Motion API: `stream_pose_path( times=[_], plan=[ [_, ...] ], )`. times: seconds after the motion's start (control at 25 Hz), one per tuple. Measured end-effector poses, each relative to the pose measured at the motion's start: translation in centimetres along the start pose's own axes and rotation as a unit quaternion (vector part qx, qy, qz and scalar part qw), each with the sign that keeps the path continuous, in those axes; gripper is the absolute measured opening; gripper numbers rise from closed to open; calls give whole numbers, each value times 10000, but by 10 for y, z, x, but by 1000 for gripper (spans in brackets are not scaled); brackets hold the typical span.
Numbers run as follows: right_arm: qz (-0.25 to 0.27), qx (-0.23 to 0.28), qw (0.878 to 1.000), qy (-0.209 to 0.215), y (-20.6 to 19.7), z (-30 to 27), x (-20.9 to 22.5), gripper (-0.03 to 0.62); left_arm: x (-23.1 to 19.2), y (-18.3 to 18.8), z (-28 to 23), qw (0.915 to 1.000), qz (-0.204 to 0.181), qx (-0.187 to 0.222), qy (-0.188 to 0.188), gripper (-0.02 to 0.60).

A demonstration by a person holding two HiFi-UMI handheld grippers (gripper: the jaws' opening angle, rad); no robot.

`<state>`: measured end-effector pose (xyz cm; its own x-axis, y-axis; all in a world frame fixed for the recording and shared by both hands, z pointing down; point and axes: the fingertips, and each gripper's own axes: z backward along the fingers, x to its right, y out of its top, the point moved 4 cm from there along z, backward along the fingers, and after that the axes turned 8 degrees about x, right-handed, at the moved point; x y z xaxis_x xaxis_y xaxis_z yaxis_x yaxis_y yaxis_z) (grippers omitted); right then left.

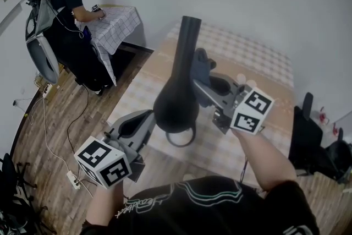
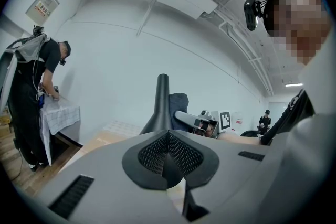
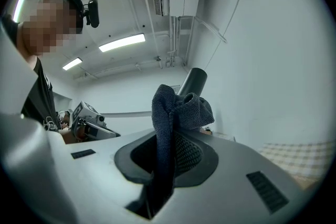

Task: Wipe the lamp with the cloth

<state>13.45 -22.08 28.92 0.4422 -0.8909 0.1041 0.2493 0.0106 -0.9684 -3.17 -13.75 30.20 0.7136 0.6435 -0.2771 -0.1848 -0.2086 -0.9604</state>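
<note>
Head view: black lamp (image 1: 177,102) over the middle of the checked tabletop (image 1: 253,52), toward its near edge. Its bulbous head is low in frame and its neck runs up toward the far edge. Right gripper (image 1: 202,70) is at the right side of the neck, pinching a dark blue cloth (image 1: 198,56) that sits against the neck. Left gripper (image 1: 144,117) is just beside the lamp head on its left; I can't tell if they touch. A second person (image 1: 69,3) stands at a small table (image 1: 118,25) by the wall, top left.

Left gripper view: left gripper (image 2: 167,136) has its ribbed pads pressed together, with nothing between them. The lamp neck (image 2: 161,102) rises just beyond the tips, and the cloth (image 2: 179,105) and the right gripper (image 2: 197,120) are behind it.

Right gripper view: right gripper (image 3: 176,139) is clamped on the cloth (image 3: 181,107), which bunches above the jaws and hangs down between them. The lamp neck (image 3: 193,81) pokes up right behind the bunch.
</note>
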Motion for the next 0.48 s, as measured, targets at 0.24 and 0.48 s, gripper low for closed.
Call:
stream_pose_path(
  times=[0.24, 0.48],
  plan=[
    [25, -163, 9999, 30, -15, 6, -5, 51, -4, -3, 4, 10000, 33, 3, 42, 1],
    [-79, -315, 9995, 17, -34, 22, -7, 51, -4, -7, 0, 10000, 70, -25, 26, 0]
  ],
)
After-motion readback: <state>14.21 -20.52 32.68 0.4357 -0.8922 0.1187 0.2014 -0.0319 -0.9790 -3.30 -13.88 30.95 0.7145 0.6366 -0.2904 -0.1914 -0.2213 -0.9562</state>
